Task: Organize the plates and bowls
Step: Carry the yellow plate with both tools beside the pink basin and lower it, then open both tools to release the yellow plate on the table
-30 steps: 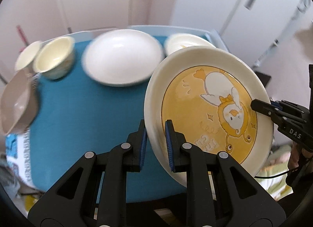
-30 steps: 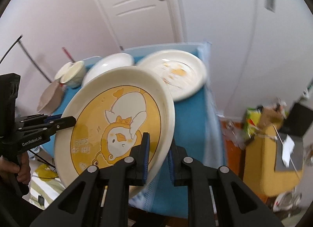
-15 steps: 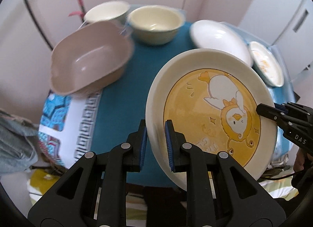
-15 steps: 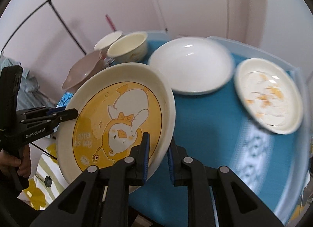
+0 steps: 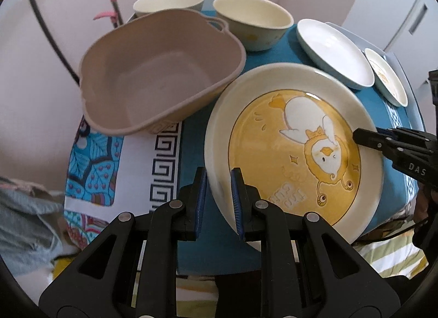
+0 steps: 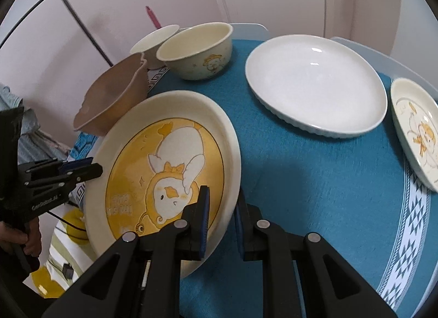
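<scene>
Gripping duck plate [image 5: 293,153] both-sided

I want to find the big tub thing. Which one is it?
Look at the teal tablecloth. At its patterned end, beside two cream round bowls, sits the pinkish-brown plastic basin. It alone is wavy-edged, deep and brownish.

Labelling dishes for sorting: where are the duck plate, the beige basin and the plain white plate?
duck plate [image 5: 298,153], left wrist view, yellow centre.
beige basin [image 5: 161,88], left wrist view, inner floor.
plain white plate [image 6: 314,80], right wrist view, centre.
</scene>
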A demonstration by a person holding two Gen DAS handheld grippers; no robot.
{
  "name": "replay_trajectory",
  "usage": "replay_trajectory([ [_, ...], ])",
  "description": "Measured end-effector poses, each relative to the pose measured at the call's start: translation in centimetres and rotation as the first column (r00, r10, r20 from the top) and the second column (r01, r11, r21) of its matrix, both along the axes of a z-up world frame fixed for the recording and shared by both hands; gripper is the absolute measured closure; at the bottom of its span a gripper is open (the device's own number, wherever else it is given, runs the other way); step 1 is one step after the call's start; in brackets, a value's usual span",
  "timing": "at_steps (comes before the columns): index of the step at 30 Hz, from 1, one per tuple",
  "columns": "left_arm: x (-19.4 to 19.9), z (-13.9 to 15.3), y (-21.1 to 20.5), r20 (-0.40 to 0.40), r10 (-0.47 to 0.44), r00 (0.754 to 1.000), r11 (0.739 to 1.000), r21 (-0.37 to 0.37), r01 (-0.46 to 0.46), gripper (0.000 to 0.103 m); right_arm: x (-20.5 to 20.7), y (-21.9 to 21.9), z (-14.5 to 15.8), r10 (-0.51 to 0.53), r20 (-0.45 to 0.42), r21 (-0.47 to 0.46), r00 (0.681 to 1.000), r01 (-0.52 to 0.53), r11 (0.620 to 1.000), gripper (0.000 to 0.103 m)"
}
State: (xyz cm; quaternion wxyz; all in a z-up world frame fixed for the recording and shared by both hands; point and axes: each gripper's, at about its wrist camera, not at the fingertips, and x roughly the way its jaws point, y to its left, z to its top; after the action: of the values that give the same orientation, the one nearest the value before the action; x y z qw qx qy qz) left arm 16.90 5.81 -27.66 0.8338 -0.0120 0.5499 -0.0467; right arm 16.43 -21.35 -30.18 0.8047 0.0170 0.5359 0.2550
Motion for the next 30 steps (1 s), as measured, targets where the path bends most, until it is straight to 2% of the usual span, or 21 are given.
replay_trajectory([
  [10,0.5,0.1,-0.5,0.007,-0.026,1.000,1.000,-0.014,0.027,0.087,-0.4,-0.3,-0.7,-0.048,-0.037,0.002,0.998,0.048,0.999,0.087],
  [15,0.6,-0.2,-0.6,-0.019,-0.027,0.999,0.999,-0.021,0.027,0.081,-0.3,-0.1,-0.9,-0.068,-0.054,0.008,0.996,0.068,0.998,0.087],
  [16,0.7,-0.3,-0.6,-0.022,-0.026,0.999,0.999,-0.020,0.026,0.078,-0.3,-0.1,-0.9,-0.069,-0.056,0.005,0.996,0.070,0.998,0.087],
  [18,0.7,-0.5,-0.8,-0.033,-0.022,0.999,1.000,-0.004,0.022,0.057,-0.3,-0.1,-0.9,-0.071,-0.057,0.000,0.996,0.071,0.997,0.087],
  [19,0.6,-0.6,-0.9,-0.031,-0.020,0.999,1.000,0.003,0.020,0.039,-0.2,0.0,-0.9,-0.073,-0.061,-0.004,0.995,0.073,0.997,0.087],
  [20,0.5,-0.4,-0.9,-0.018,-0.016,1.000,1.000,0.006,0.016,0.032,-0.2,0.1,-1.0,-0.074,-0.064,-0.008,0.995,0.074,0.997,0.087],
  [22,0.4,-0.2,-1.1,-0.011,-0.015,1.000,1.000,0.008,0.015,0.032,-0.3,0.1,-1.1,-0.082,-0.065,-0.019,0.995,0.081,0.997,0.087],
  [24,0.4,0.1,-1.4,-0.013,-0.013,1.000,1.000,0.017,0.013,0.032,-0.4,0.0,-1.1,-0.092,-0.064,-0.021,0.994,0.091,0.996,0.075],
  [26,0.2,0.6,-1.5,-0.007,-0.010,1.000,1.000,0.019,0.010,0.032,-0.4,-0.4,-1.0,-0.105,-0.070,-0.006,0.992,0.105,0.994,0.034],
  [28,0.1,1.2,-1.6,0.001,-0.008,1.000,1.000,0.027,0.008,0.032,-0.4,-1.0,-0.6,-0.120,-0.077,0.020,0.990,0.122,0.992,0.024],
  [30,0.0,2.2,-1.7,0.012,-0.004,1.000,0.999,0.038,0.004,0.032,-0.4,-1.7,0.1,-0.132,-0.069,0.027,0.989,0.134,0.991,0.024],
])
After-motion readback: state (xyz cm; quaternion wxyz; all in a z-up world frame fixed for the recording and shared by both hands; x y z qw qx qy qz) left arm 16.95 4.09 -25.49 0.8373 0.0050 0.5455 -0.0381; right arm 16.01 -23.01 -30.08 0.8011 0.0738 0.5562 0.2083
